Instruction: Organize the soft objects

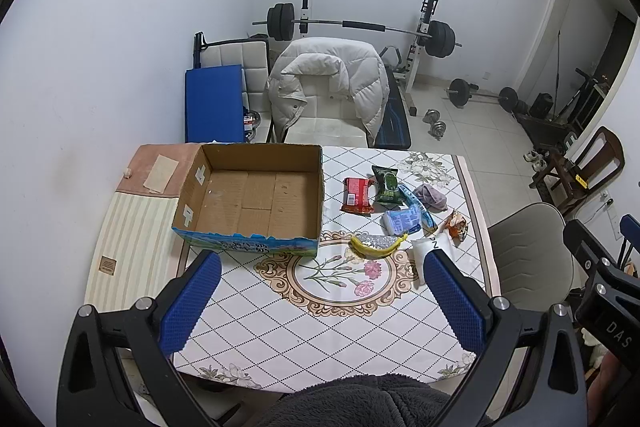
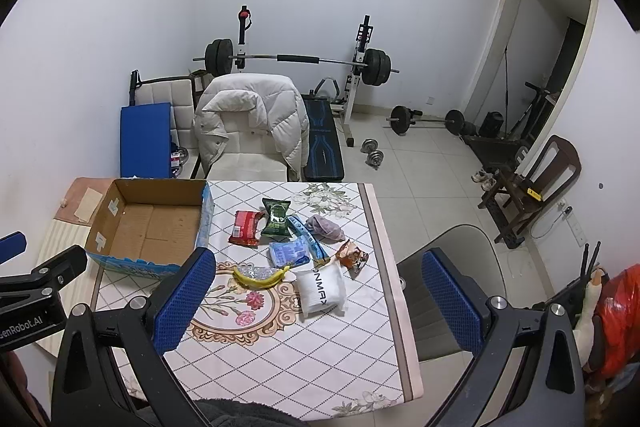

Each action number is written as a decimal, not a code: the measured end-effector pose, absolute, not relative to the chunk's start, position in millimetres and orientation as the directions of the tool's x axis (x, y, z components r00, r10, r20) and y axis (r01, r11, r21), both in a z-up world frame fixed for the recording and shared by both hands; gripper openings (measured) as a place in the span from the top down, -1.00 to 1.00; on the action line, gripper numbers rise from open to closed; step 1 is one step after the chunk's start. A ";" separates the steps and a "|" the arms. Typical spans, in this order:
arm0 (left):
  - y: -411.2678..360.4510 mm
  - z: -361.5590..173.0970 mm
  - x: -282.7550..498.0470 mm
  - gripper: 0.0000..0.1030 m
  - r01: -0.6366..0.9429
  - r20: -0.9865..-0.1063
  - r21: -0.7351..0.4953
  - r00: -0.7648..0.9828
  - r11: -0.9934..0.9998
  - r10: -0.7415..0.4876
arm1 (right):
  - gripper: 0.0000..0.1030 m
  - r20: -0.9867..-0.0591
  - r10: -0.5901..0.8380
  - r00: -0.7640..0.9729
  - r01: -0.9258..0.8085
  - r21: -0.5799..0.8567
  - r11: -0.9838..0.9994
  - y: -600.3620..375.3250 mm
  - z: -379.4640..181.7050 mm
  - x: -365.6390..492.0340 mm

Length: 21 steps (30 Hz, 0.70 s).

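Observation:
An open cardboard box [image 1: 256,199] stands empty on the table's left; it also shows in the right wrist view [image 2: 148,227]. To its right lie soft items: a red packet [image 1: 357,195], a green packet [image 1: 386,185], a purple cloth [image 1: 431,196], a light-blue pack [image 1: 401,221], a banana [image 1: 378,247] and a white pack [image 2: 321,289]. My left gripper [image 1: 324,271] is open and empty above the table's near middle. My right gripper [image 2: 318,267] is open and empty above the table's near right, over the white pack.
The table [image 1: 320,327] has a patterned cloth. A chair with a white jacket [image 1: 328,83] stands behind it. A grey chair [image 2: 448,267] is at the right. Weight gear stands by the far wall.

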<state>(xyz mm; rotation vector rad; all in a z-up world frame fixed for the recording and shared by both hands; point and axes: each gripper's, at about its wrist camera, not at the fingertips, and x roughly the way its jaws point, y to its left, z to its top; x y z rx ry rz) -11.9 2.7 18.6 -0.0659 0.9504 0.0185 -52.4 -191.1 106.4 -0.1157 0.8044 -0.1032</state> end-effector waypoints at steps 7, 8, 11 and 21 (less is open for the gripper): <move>2.9 18.2 -11.9 -1.00 -0.043 -0.814 -0.049 0.581 0.998 -0.015 | -1.00 -0.712 -0.134 0.689 0.048 -0.140 0.989 -190.3 107.4 -51.6; 3.0 18.2 -11.8 -1.00 -0.042 -0.815 -0.048 0.580 0.998 -0.015 | -1.00 -0.713 -0.132 0.688 0.047 -0.138 0.989 -190.2 107.1 -51.6; 4.8 13.0 -5.1 -1.00 -0.022 -0.815 -0.038 0.579 0.999 -0.018 | -1.00 -0.724 -0.119 0.679 0.050 -0.116 0.992 -192.9 107.5 -44.4; -58.3 -123.8 110.8 -1.00 0.322 -0.861 0.308 0.495 0.895 0.118 | -1.00 -0.943 -0.043 0.330 -0.004 -0.047 0.999 -272.4 -64.4 93.4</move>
